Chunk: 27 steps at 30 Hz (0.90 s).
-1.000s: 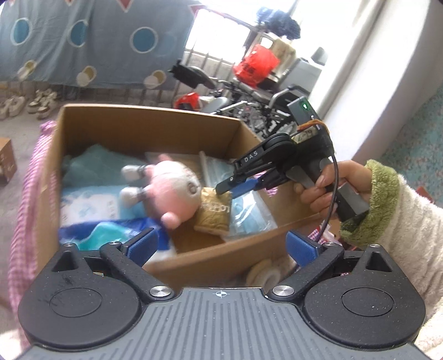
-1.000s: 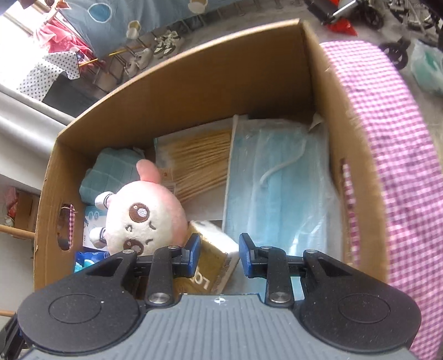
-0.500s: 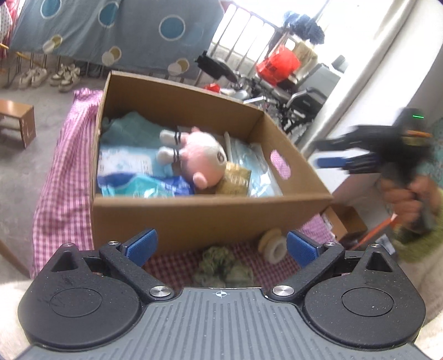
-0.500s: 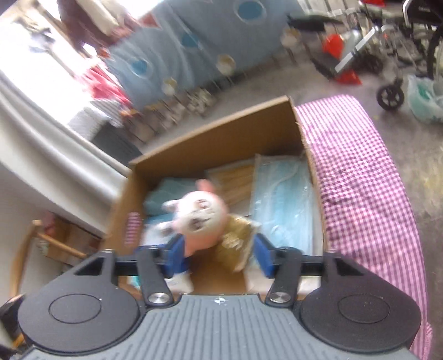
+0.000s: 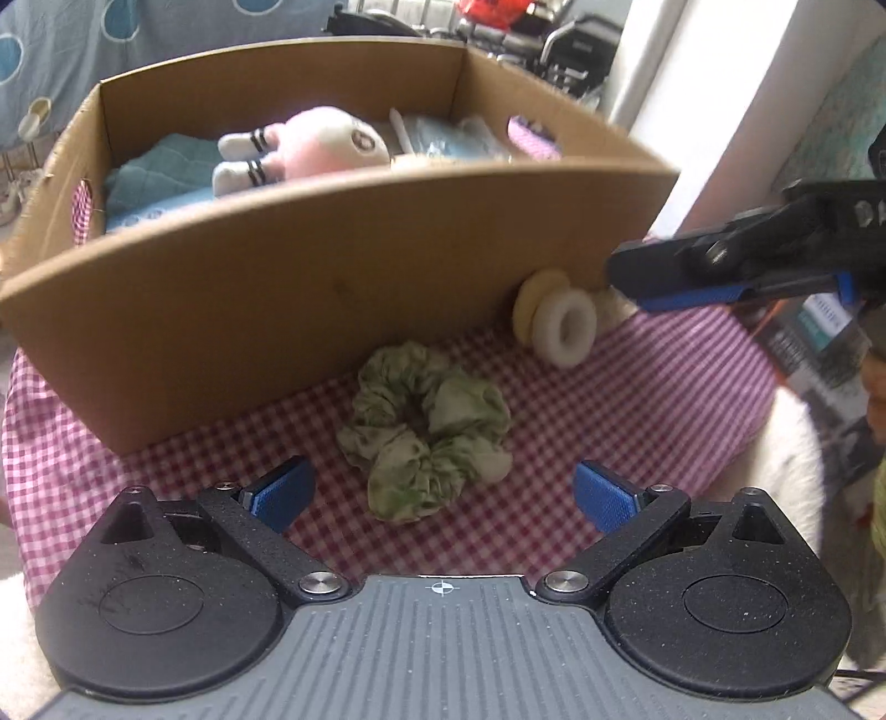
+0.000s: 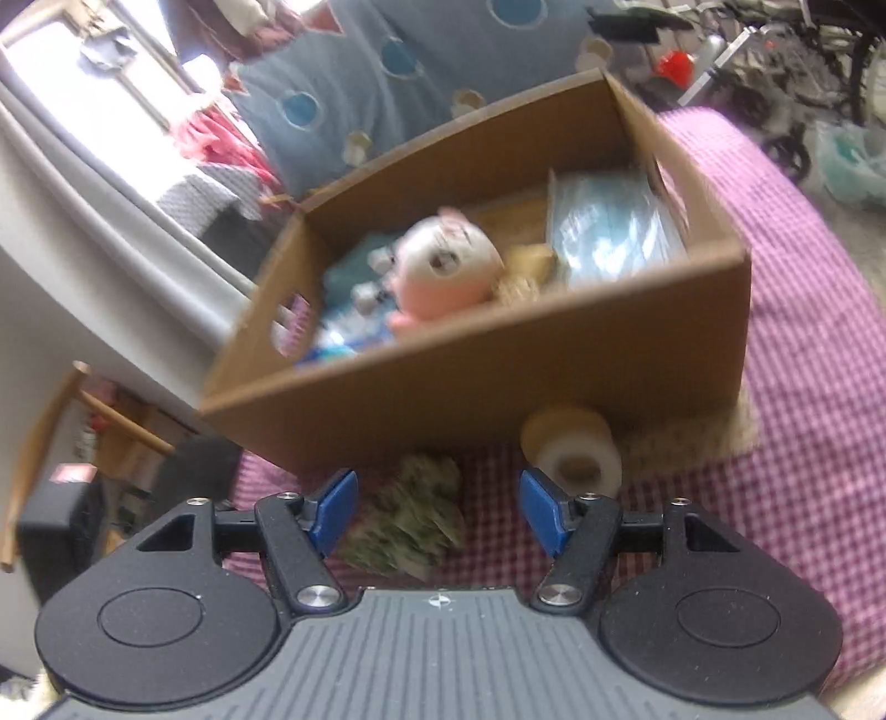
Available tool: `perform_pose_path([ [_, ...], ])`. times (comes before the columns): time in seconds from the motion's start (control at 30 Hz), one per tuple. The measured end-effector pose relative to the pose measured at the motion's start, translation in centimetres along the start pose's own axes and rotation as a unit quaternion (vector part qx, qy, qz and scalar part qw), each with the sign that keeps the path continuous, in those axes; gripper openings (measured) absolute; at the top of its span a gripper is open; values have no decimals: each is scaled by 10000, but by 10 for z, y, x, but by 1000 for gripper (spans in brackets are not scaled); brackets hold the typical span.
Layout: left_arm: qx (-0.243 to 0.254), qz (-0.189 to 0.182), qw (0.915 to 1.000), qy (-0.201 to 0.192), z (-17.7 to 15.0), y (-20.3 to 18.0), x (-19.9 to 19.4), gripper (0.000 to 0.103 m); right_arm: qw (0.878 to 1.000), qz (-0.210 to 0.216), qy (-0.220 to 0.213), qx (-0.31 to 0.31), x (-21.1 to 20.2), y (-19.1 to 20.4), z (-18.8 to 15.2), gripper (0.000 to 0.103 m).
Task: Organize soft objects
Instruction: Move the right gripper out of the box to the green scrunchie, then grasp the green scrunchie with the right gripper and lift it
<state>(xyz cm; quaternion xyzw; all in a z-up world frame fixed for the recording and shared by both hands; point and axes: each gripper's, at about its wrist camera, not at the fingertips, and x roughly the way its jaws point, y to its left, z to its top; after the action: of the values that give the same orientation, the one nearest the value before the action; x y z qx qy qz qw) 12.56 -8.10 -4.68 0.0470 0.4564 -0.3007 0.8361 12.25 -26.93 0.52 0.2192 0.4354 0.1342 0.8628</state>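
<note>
Two tape rolls [image 5: 556, 324] beside box [image 5: 310, 266]

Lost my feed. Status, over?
Left tongs open, right tongs opening, both empty. Green scrunchie on checked cloth outside box. Nothing blocking.

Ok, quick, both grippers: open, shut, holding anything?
Left gripper: open, empty, above the scrunchie.
Right gripper: jaws opening, nothing held.

Domestic living space: pink-and-white checked cloth [image 5: 637, 399] covering the work surface, blue circle-patterned hanging fabric [image 6: 421, 61], shoes along the floor [image 5: 14, 185], parked wheelchairs [image 6: 786, 50] behind.
</note>
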Motion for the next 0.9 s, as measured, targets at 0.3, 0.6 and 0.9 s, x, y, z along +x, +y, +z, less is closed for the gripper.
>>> perform_pose_path([
  [0.3,91,77,9999,-9,1,-1,23,88,9985,235,205,461,49,-9,-18,66],
  [0.6,224,182,9996,-10,0,0,37,62,9978,213,538,310,82,1,-23,46],
  [0.9,264,83,9995,-165,-2,-5,31,56,9980,334,427,317,72,11,-32,35],
])
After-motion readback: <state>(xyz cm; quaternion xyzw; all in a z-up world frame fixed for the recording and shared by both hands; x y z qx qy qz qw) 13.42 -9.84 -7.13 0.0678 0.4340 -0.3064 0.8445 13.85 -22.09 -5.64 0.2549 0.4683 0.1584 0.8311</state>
